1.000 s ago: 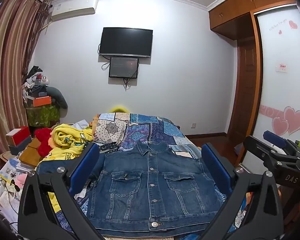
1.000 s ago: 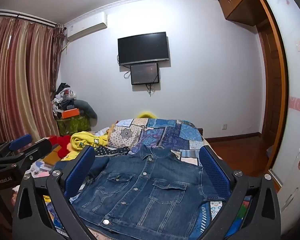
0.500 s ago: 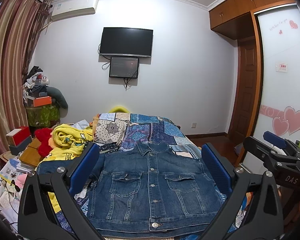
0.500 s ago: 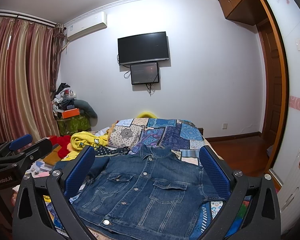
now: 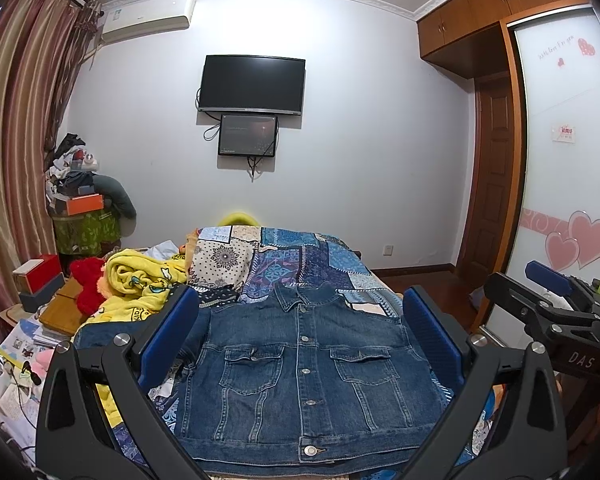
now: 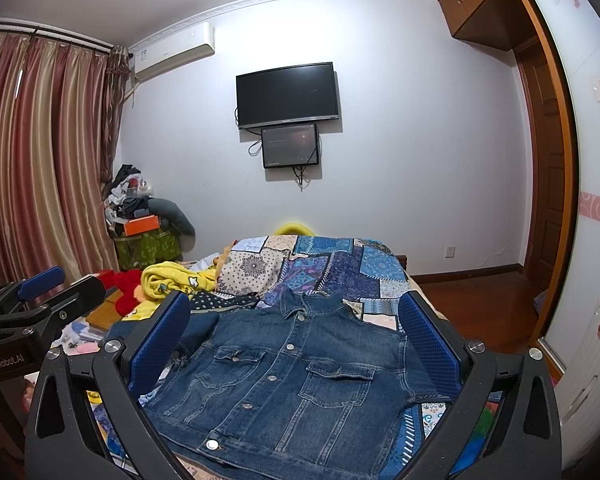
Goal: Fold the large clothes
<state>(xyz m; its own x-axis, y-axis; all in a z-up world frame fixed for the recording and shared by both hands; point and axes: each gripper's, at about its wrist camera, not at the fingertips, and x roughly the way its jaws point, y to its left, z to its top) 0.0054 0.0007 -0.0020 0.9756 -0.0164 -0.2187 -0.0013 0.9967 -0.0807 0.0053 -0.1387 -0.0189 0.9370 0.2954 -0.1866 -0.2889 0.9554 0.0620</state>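
Nothing has shifted over the last second: the denim jacket (image 5: 304, 364) lies buttoned and flat on the bed (image 5: 284, 252), framed between the wide-open, empty jaws of both left gripper (image 5: 300, 344) and right gripper (image 6: 296, 344), so folding looks unstarted.

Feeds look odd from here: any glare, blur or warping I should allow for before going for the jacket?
Left wrist: sharp, evenly lit; denim jacket crisp between the open left tongs; fisheye bows the curtains. Right wrist: sharp too, right tongs open; no glare, dark corners.
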